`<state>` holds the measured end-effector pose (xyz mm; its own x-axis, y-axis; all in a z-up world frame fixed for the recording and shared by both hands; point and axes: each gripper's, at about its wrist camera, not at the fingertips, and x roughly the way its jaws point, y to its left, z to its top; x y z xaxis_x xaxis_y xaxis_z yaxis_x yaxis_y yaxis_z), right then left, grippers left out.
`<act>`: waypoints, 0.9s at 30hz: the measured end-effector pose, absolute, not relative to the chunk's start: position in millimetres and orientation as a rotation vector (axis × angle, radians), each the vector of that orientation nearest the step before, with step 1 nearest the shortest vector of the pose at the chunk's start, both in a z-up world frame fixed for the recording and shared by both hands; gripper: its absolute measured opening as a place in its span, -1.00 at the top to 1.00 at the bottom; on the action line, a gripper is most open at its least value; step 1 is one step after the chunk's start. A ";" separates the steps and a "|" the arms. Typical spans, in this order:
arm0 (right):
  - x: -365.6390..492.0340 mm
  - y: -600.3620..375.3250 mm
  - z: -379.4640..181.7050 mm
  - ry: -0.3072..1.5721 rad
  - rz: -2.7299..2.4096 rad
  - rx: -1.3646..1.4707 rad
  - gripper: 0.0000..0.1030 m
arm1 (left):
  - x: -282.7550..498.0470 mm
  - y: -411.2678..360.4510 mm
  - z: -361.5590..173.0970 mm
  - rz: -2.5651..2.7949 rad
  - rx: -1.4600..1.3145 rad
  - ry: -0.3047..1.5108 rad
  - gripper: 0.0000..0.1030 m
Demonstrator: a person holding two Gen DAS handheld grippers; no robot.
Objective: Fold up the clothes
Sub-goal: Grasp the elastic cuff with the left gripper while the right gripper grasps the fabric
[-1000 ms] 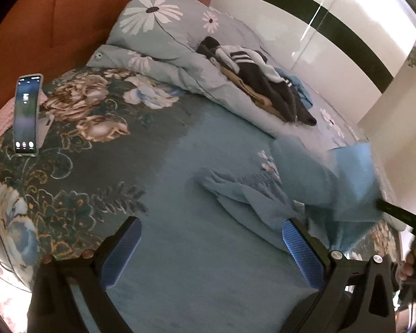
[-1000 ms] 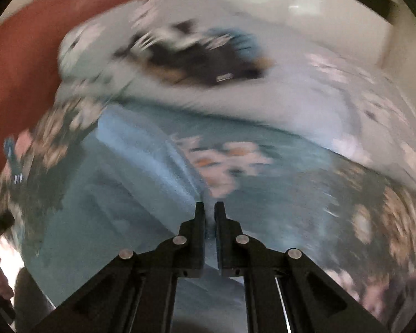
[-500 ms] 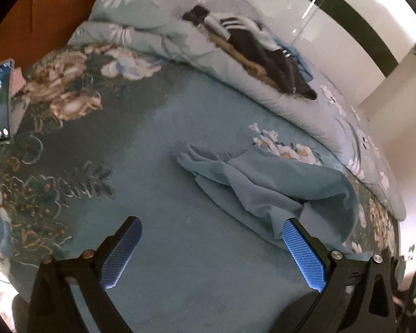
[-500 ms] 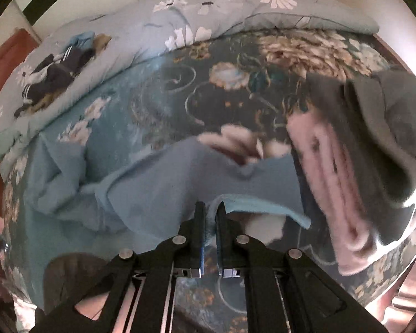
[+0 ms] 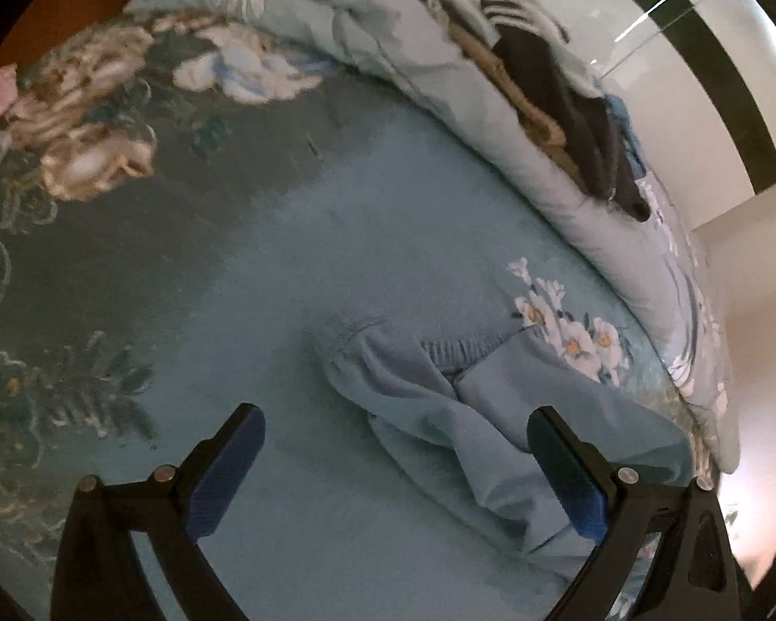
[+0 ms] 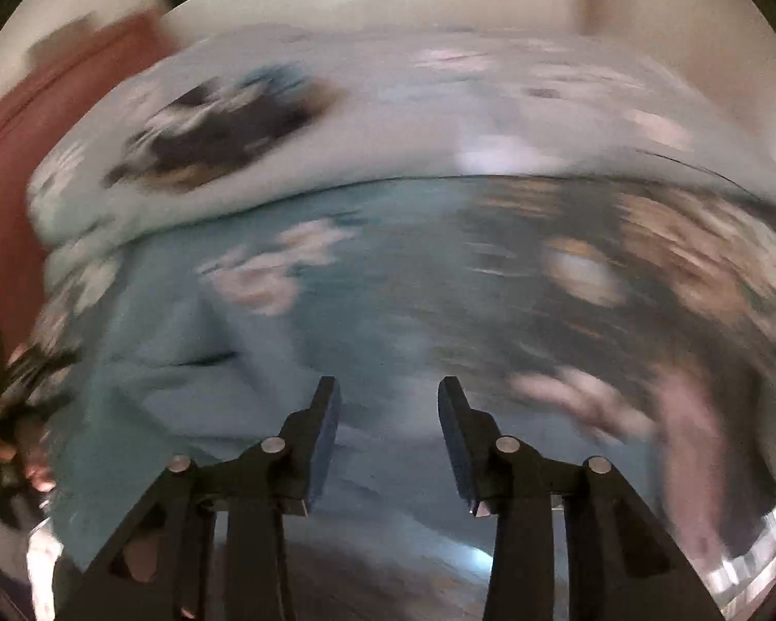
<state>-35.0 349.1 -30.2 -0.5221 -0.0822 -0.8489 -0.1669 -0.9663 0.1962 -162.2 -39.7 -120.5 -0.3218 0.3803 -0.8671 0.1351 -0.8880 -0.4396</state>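
A light blue garment [image 5: 471, 414] lies crumpled on the bed, its ribbed hem on top. In the left wrist view it sits between and just beyond my left gripper's fingers. My left gripper [image 5: 396, 429] is wide open and empty, low over the bedspread. In the blurred right wrist view the garment [image 6: 181, 403] spreads at lower left. My right gripper [image 6: 388, 393] is open and empty above its edge.
A pile of dark, striped and tan clothes [image 5: 543, 83] lies on the pale floral duvet [image 5: 388, 41] at the back. The floral bedspread [image 5: 103, 259] covers the bed. Pink cloth [image 6: 688, 445] shows blurred at lower right. A white wall is behind.
My right gripper has opened and let go of the blue garment, and its view swings fast. My left gripper has moved closer to the garment, which now lies flatter.
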 end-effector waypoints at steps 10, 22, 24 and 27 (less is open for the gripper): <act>-141.8 287.4 -92.6 0.397 2.659 -1.836 0.50 | -190.9 -44.2 -147.8 2.238 -1.831 -0.793 -0.56; -42.0 357.6 -11.9 0.751 2.635 -1.517 0.91 | -164.8 -68.6 -114.5 2.205 -1.679 -1.032 0.91; -8.7 372.9 4.5 0.812 2.621 -1.427 0.91 | -151.7 -77.9 -93.3 2.245 -1.583 -1.020 0.91; 45.4 388.3 17.9 0.864 2.578 -1.343 0.91 | -123.6 -95.2 -76.2 2.303 -1.493 -0.989 0.94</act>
<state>45.4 388.3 17.9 -0.6030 -0.1592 -0.7817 -0.3439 -0.8323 0.4348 -123.6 -95.2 -76.2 -0.4576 0.5180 -0.7227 0.1670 -0.7482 -0.6421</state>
